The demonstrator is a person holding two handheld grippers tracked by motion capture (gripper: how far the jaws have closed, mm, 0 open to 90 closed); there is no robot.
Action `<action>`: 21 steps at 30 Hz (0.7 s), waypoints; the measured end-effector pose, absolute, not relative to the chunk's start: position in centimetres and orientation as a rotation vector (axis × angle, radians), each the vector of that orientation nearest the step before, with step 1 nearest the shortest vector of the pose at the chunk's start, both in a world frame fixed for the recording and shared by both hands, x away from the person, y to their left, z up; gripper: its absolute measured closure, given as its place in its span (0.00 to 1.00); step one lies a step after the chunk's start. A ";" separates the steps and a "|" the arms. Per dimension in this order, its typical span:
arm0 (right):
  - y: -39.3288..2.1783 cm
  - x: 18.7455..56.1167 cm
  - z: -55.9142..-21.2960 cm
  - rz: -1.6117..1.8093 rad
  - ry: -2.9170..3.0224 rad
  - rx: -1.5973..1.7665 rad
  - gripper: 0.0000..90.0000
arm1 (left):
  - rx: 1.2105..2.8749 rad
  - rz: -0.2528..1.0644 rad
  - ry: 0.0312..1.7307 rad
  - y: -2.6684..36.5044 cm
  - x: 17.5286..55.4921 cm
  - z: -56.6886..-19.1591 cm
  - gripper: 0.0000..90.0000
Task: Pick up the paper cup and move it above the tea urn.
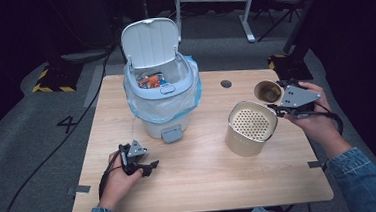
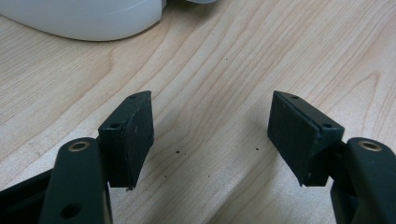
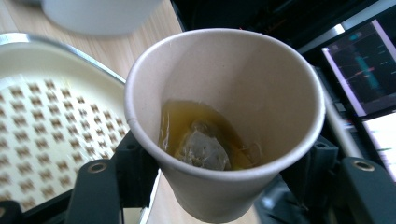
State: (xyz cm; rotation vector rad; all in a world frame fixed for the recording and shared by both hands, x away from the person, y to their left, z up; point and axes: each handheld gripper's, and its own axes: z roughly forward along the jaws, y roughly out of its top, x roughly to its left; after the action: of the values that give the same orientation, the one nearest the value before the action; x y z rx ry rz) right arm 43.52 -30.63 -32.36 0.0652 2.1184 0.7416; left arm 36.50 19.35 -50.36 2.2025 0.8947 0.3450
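One paper cup [image 3: 224, 126], holding tea and a teabag [image 3: 203, 149], is clamped in my right gripper [image 1: 275, 96] off the table's [image 1: 201, 175] right edge, beside the perforated canister [image 1: 251, 126]. Risk: tilting spills liquid; squeezing crumples the cup. My left gripper [image 2: 210, 135] rests open and empty near the front-left corner.
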 end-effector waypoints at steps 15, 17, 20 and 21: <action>-28.2 41.5 -33.8 0.183 1.923 -0.250 0.41 | 2.202 0.345 0.895 19.3 36.5 -50.4 0.36; -27.8 41.2 -34.2 0.088 1.876 -0.316 0.41 | 2.203 0.345 0.895 19.3 36.5 -50.4 0.36; -27.3 40.6 -34.9 -0.054 1.795 -0.426 0.41 | 2.203 0.345 0.895 19.3 36.5 -50.4 0.35; -27.1 40.4 -35.1 -0.118 1.754 -0.478 0.41 | 2.203 0.345 0.894 19.3 36.5 -50.4 0.36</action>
State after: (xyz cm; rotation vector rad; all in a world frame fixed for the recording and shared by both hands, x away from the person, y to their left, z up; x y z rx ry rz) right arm 40.40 -27.06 -35.11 -0.4779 1.7540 -0.1182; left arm 36.50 19.35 -50.36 2.2030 0.8944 0.3453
